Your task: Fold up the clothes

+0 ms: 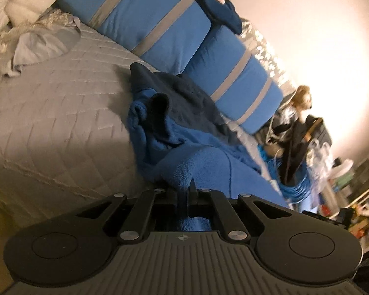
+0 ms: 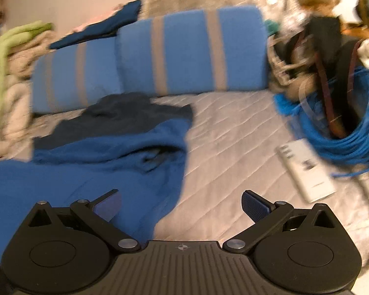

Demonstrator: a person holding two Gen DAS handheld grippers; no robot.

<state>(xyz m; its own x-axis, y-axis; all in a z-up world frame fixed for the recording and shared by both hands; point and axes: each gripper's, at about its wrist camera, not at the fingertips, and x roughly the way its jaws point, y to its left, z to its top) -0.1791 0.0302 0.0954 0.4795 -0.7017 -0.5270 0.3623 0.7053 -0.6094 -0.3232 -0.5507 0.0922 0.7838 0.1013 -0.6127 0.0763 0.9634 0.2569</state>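
Lies crumpled on the quilted grey bed (image 1: 49, 113): a blue fleece garment (image 1: 160, 132) with a darker navy panel, running from the left gripper (image 1: 183, 191) up toward 12 o'clock in the left wrist view, and filling the 9 to 11 o'clock area ahead of the right gripper (image 2: 182, 207) in the right wrist view, with one edge reaching down between that gripper's open jaws on their left side. Beyond the garment, at 12 o'clock in both views, two blue pillows with grey stripes (image 2: 184, 51) against the wall. At 3 o'clock in the right wrist view, a coil of blue cable (image 2: 351, 127) and a white remote (image 2: 307, 172), both smeared by motion blur. Hard to make out: the heap of bags and objects above the cable, and the folded green and cream pile (image 2: 9, 56) at 9 o'clock. Hidden under the left gripper's body: the lower part of the garment. Left jaws drawn together, pinching a bunched fold of the blue fleece that pokes up between them. Right jaws spread wide, pads clear of the cloth as far as the blur allows, gripping nothing.
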